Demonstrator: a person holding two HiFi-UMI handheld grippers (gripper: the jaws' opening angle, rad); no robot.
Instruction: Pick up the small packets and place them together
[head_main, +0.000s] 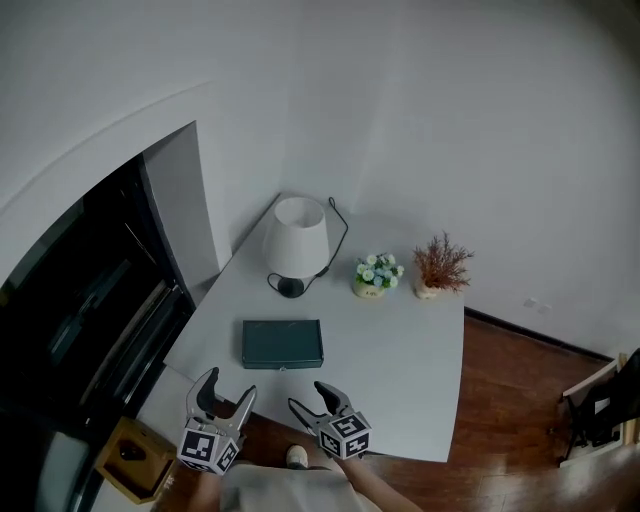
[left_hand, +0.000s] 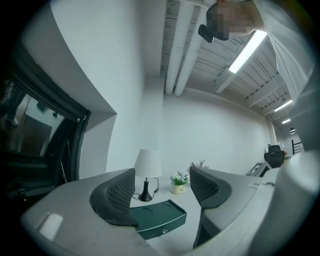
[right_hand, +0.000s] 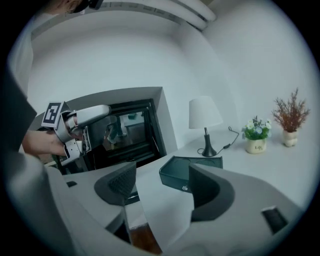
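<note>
Packets were nowhere visible, possibly inside the box (head_main: 282, 343). Left gripper (head_main: 226, 388) and right gripper (head_main: 312, 397) hung spread and empty at its 6 o'clock. Nothing was gathered; all remained.

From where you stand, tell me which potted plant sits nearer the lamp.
The flower pot with white and blue blooms, right beside the lamp; the reddish-brown dried plant stands farther right.

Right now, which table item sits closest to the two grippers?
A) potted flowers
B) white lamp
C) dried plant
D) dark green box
D: the dark green box lies just ahead of the left gripper and right gripper; the white lamp, potted flowers and dried plant stand farther back by the wall.
</note>
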